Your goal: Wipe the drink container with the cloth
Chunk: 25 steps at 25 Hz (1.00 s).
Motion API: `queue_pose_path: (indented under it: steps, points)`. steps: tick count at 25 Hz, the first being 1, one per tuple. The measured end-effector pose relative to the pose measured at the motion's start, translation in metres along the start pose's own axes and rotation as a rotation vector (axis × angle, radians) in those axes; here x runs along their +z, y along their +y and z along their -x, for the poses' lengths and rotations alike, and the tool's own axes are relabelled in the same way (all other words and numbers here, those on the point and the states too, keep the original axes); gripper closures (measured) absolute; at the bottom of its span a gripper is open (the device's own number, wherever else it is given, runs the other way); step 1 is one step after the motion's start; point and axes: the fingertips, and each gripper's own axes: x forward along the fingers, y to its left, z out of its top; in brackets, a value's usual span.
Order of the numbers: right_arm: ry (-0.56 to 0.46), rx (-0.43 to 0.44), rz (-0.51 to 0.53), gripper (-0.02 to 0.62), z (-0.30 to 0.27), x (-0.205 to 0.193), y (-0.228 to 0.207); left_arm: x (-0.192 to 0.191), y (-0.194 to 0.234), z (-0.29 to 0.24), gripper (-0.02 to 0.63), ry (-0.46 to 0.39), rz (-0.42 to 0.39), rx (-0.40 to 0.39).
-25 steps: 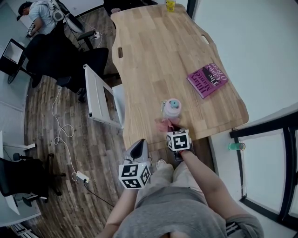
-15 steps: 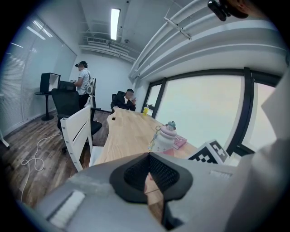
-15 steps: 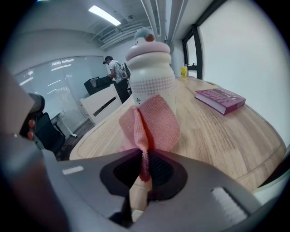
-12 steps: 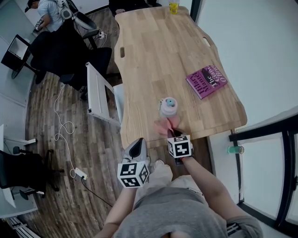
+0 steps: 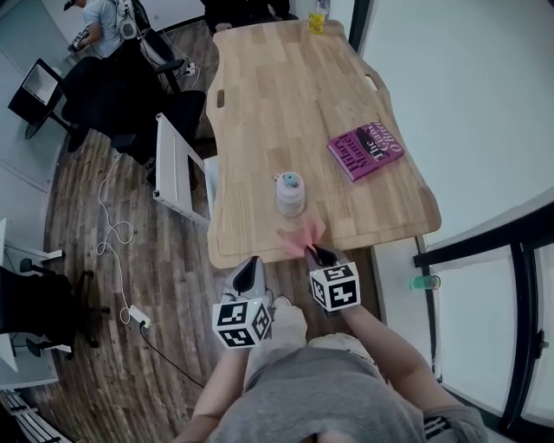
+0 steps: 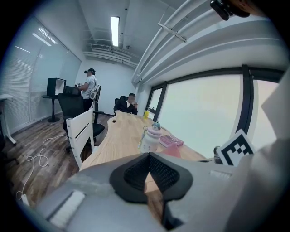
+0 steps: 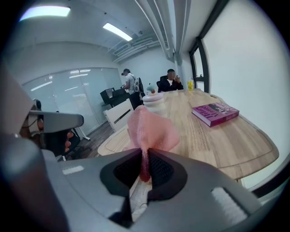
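Note:
The drink container [image 5: 290, 194], a pale bottle with a teal-topped lid, stands upright on the wooden table [image 5: 260, 112] near its front edge. My right gripper [image 5: 315, 253] is shut on a pink cloth [image 5: 303, 237], held over the table's front edge, just short of the container and apart from it. In the right gripper view the cloth [image 7: 149, 129] stands up from the right gripper [image 7: 145, 170], with the container [image 7: 153, 100] behind it. My left gripper [image 5: 248, 272] hangs off the table's front edge, shut and empty; in its own view the left gripper [image 6: 148, 156] points toward the container [image 6: 151, 138].
A purple book [image 5: 365, 150] lies right of the container. A yellow cup [image 5: 318, 17] stands at the table's far end, where people sit. A white chair [image 5: 177, 169] and black office chairs stand left of the table; cables lie on the floor.
My right gripper, with the cloth in it, has drawn back a little from the container toward the table's front edge. The head view has shifted. The left gripper stays low and shut.

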Motion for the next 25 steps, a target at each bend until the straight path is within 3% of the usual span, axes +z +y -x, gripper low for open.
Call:
queue_pose_path:
  steps: [15,25]
  points:
    - [-0.1,0.068,0.067,0.561,0.119,-0.015,-0.012,-0.029,-0.09,0.044,0.606,-0.047,-0.009,0.007]
    - [-0.149,0.112,0.031,0.561,0.181,-0.042,-0.012,-0.055,-0.137,0.079,0.606,-0.058,-0.032,0.0]
